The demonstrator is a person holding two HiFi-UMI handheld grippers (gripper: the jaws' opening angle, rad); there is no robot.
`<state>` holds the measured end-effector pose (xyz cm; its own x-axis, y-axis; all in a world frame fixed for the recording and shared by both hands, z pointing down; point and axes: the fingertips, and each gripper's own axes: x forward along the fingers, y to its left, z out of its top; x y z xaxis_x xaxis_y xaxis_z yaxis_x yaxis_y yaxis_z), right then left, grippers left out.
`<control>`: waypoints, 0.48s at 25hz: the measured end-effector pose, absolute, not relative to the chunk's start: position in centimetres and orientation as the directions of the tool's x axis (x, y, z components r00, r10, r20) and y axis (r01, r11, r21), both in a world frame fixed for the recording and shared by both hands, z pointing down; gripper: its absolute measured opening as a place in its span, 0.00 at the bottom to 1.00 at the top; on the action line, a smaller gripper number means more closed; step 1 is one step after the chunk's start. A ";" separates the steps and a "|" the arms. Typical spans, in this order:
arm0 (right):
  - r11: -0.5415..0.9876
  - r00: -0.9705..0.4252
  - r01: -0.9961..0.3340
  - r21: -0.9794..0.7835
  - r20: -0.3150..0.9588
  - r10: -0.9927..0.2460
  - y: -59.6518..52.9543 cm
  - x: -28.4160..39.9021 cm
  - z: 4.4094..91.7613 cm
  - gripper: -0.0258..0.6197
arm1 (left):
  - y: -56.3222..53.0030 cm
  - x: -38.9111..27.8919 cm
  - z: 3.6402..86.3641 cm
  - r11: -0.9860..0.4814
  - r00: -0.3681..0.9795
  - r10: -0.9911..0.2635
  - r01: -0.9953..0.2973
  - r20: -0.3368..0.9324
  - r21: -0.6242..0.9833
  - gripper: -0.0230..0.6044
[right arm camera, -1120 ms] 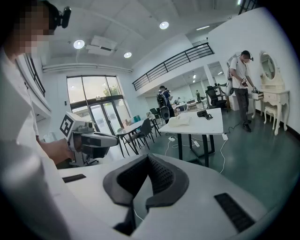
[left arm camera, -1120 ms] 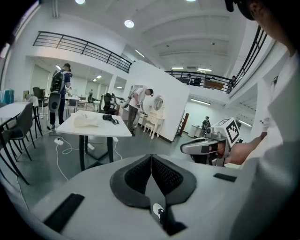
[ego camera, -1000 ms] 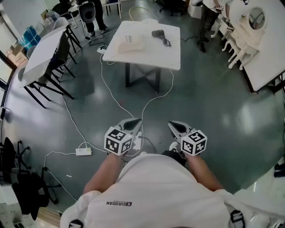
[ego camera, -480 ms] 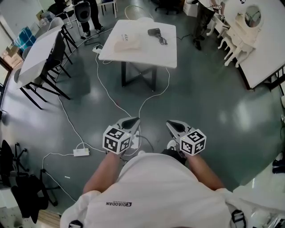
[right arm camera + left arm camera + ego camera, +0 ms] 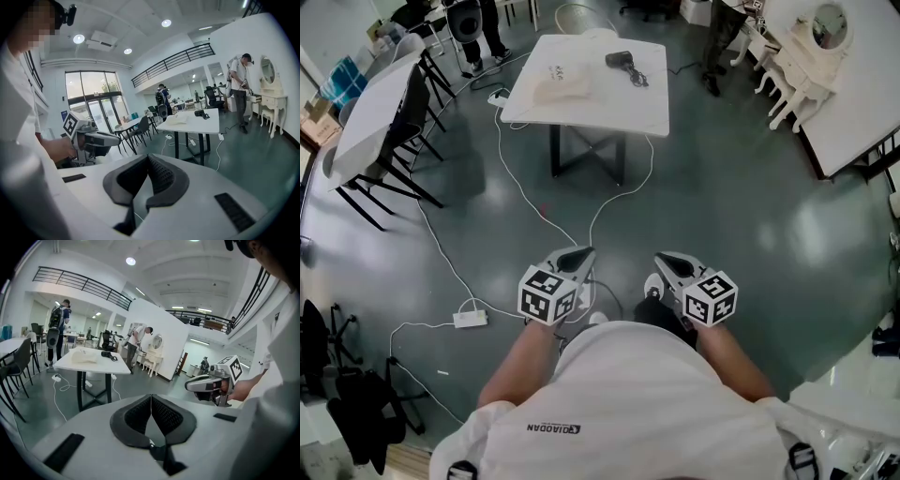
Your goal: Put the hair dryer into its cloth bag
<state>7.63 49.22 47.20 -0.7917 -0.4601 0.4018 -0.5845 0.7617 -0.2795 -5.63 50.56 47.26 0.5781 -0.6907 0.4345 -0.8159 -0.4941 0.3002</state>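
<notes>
A black hair dryer (image 5: 621, 60) lies on the far part of a white table (image 5: 609, 103) across the floor, its cord beside it. A pale cloth bag (image 5: 561, 84) lies to its left on the same table. My left gripper (image 5: 581, 253) and right gripper (image 5: 662, 259) are held side by side near my body, far from the table, both shut and with nothing in them. In the left gripper view the dryer (image 5: 107, 354) and bag (image 5: 84, 357) show beyond the shut jaws. The right gripper view shows the dryer (image 5: 200, 113) and bag (image 5: 176, 119) too.
White cables trail over the grey floor to a power strip (image 5: 474, 319). Black chairs and a grey table (image 5: 370, 117) stand at the left. At the right are a white dressing table with a mirror (image 5: 814, 52) and a white tabletop. People stand beyond the table.
The white table has slid slightly up and left in the head view. Both grippers stay shut in the same place. A dark shoe now shows beside the right gripper.
</notes>
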 end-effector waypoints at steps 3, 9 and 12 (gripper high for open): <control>0.755 -0.790 -0.589 -0.288 0.401 -0.463 48.3 8.0 47.2 0.07 | 49.5 -5.4 47.3 -0.491 0.577 -0.691 -0.817 0.435 0.304 0.09; 0.750 -0.795 -0.586 -0.306 0.397 -0.458 44.7 9.5 47.5 0.07 | 46.2 -3.3 47.2 -0.485 0.592 -0.688 -0.805 0.419 0.342 0.09; 0.750 -0.802 -0.579 -0.319 0.391 -0.452 41.6 10.0 47.5 0.07 | 43.8 -2.8 46.9 -0.452 0.599 -0.692 -0.795 0.403 0.405 0.09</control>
